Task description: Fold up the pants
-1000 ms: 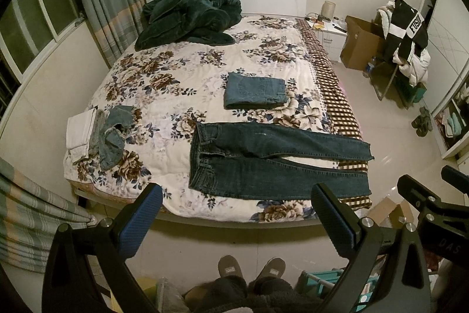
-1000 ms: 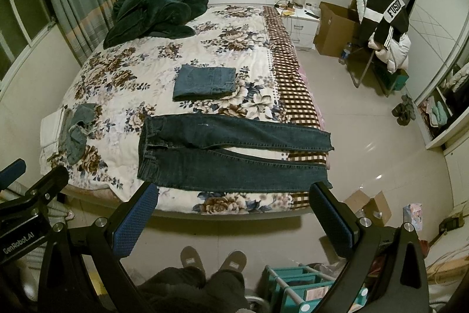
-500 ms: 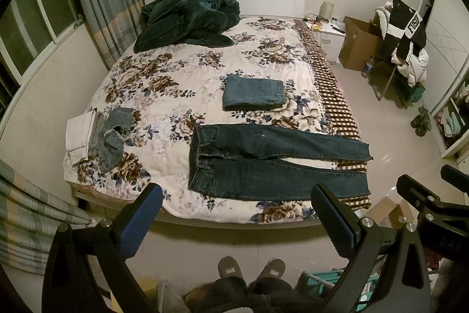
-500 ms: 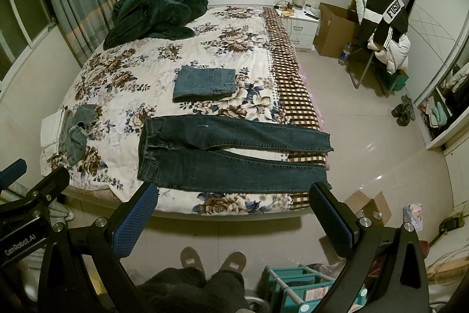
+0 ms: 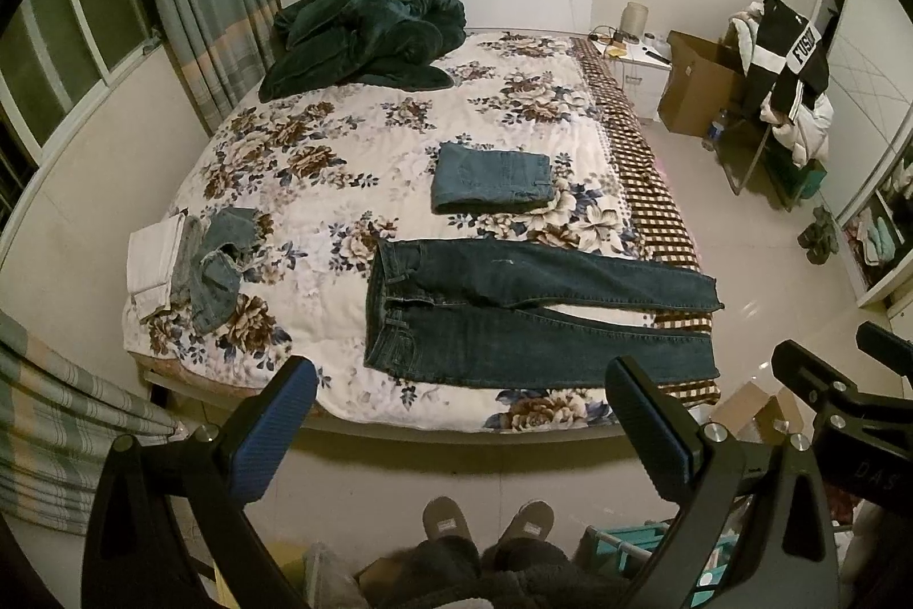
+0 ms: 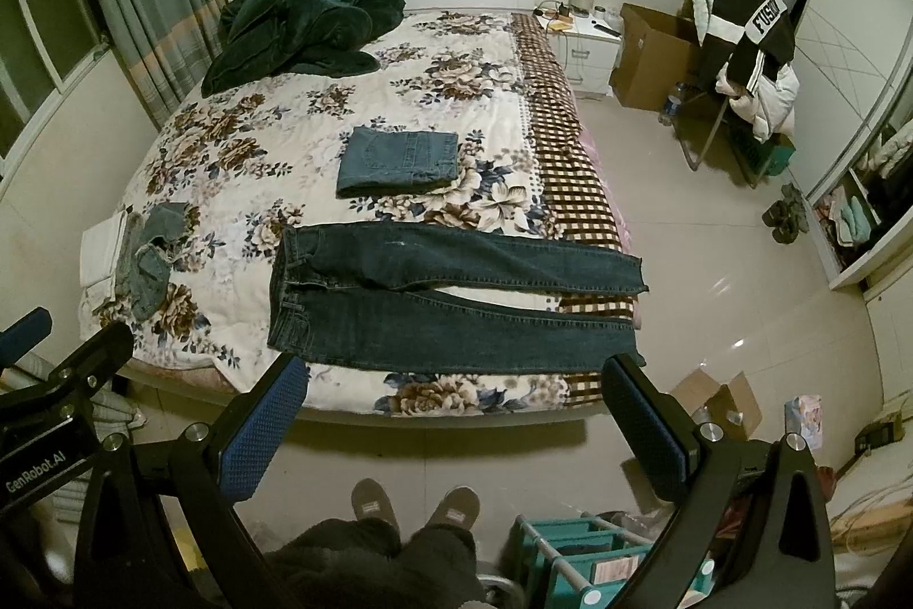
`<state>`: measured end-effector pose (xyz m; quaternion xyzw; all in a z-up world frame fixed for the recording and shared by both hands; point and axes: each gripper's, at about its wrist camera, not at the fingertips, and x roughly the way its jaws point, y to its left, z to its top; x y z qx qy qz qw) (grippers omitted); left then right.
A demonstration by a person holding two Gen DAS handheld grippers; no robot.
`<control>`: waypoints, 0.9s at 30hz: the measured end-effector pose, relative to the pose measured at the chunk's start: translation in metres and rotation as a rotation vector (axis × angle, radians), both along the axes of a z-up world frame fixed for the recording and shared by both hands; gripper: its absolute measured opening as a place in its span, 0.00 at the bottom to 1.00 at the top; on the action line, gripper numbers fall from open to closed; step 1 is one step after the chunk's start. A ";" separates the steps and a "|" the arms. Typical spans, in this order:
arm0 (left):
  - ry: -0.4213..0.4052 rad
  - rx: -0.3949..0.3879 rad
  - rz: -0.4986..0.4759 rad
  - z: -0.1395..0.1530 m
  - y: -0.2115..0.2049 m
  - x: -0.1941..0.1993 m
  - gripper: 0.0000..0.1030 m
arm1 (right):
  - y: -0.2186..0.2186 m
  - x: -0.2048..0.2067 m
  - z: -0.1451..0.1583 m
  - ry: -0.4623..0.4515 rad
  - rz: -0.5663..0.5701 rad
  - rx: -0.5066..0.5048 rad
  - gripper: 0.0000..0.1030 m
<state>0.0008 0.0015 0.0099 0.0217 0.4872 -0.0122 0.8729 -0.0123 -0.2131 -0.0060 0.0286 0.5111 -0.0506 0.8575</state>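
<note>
Dark blue jeans [image 5: 513, 318] lie flat and unfolded across the near end of the floral bed [image 5: 342, 152], waist to the left, legs to the right; they also show in the right wrist view [image 6: 433, 301]. A folded lighter pair of jeans [image 5: 493, 178] lies behind them. My left gripper [image 5: 456, 409] is open and empty, held high above the floor short of the bed. My right gripper [image 6: 451, 409] is open and empty beside it, equally far from the jeans.
A crumpled pile of denim and white cloth [image 5: 188, 266] lies at the bed's left corner. A dark green blanket [image 5: 359, 38] lies at the headboard. A chair with clothes [image 5: 782, 95], cardboard boxes [image 5: 696, 84] and a teal rack [image 6: 576, 552] stand on the floor.
Both views have drifted very slightly; the bed and jeans sit a touch lower in the frame. Nothing on the bed has moved and both grippers stay open.
</note>
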 end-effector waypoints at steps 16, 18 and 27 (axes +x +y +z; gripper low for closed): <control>-0.054 0.040 0.130 -0.010 -0.027 0.047 1.00 | -0.037 0.010 -0.031 0.000 -0.019 0.024 1.00; -0.059 0.062 0.181 -0.020 -0.026 0.066 1.00 | -0.050 0.024 -0.044 -0.011 -0.041 0.039 1.00; 0.121 0.099 0.323 -0.132 -0.013 0.199 1.00 | -0.115 0.164 -0.142 0.075 -0.173 0.152 1.00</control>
